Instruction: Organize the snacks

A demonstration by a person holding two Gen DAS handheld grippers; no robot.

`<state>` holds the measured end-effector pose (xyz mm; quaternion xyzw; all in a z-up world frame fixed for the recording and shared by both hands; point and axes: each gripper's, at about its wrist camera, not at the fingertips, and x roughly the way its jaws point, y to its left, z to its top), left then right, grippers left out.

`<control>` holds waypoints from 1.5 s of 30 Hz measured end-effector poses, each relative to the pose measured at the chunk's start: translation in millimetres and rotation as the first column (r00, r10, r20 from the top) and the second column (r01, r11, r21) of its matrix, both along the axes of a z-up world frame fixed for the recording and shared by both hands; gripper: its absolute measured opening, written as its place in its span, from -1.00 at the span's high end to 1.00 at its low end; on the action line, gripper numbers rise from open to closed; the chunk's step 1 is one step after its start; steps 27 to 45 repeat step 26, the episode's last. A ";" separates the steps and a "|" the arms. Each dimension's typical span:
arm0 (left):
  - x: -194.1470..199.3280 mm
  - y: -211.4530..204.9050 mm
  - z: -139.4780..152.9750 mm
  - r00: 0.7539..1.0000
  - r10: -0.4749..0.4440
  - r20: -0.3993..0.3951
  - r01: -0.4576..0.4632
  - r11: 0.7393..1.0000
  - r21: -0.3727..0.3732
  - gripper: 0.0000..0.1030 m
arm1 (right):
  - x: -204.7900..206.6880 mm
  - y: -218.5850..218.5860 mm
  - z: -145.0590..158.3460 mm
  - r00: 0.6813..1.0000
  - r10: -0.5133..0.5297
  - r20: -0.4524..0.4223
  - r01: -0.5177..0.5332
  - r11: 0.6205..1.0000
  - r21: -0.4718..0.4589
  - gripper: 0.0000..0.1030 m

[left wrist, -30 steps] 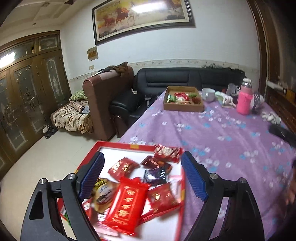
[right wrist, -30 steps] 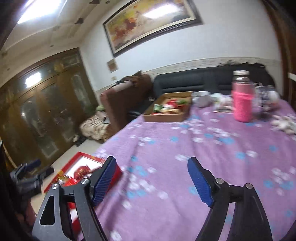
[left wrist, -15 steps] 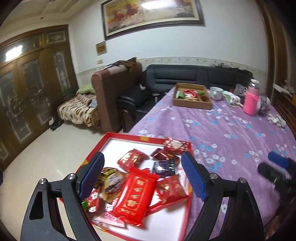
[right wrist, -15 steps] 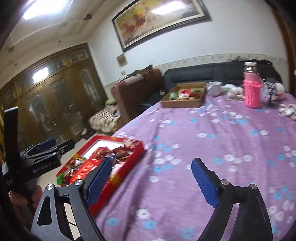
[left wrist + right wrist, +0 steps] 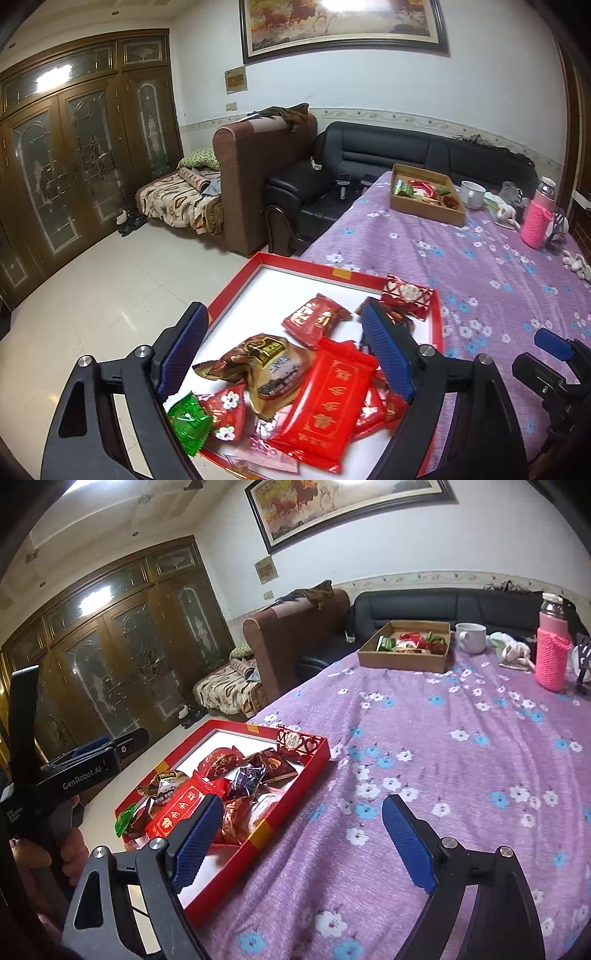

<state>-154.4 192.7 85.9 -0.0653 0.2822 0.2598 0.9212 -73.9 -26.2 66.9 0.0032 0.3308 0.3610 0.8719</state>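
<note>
A red box lid (image 5: 317,266) with a white floor lies at the near left corner of the purple table and holds several wrapped snacks: a long red packet (image 5: 325,398), a brown pouch (image 5: 269,365), a green candy (image 5: 190,421). It also shows in the right wrist view (image 5: 314,755). My left gripper (image 5: 284,354) is open and empty above these snacks. My right gripper (image 5: 299,845) is open and empty over the tablecloth, right of the lid. A cardboard tray (image 5: 428,212) with a few snacks stands at the far end (image 5: 402,661).
A white mug (image 5: 471,637), a pink-sleeved bottle (image 5: 552,653) and small white items stand at the far right of the flowered tablecloth (image 5: 461,760). A black sofa (image 5: 406,155) and a brown armchair (image 5: 258,177) stand beyond the table. Tiled floor (image 5: 92,295) lies to the left.
Both grippers have drawn back and risen. The red lid fills more of the left view and has come fully into the right view. Both stay open.
</note>
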 end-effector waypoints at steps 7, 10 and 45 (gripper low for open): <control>-3.3 5.8 -5.4 0.995 -0.101 0.012 0.102 0.994 -0.032 -0.67 | 2.8 16.3 -2.5 1.000 0.030 -0.007 -0.030 0.999 -0.020 -0.73; -4.6 9.6 -12.3 0.981 -0.194 0.009 0.194 0.976 -0.097 -0.71 | 1.9 22.8 -4.1 0.999 0.046 -0.011 -0.046 0.999 -0.023 -0.73; -25.9 59.3 -30.8 0.998 -0.034 0.059 0.049 0.960 -0.277 -0.71 | -13.0 54.6 -19.7 0.988 0.137 -0.065 -0.138 0.990 -0.020 -0.73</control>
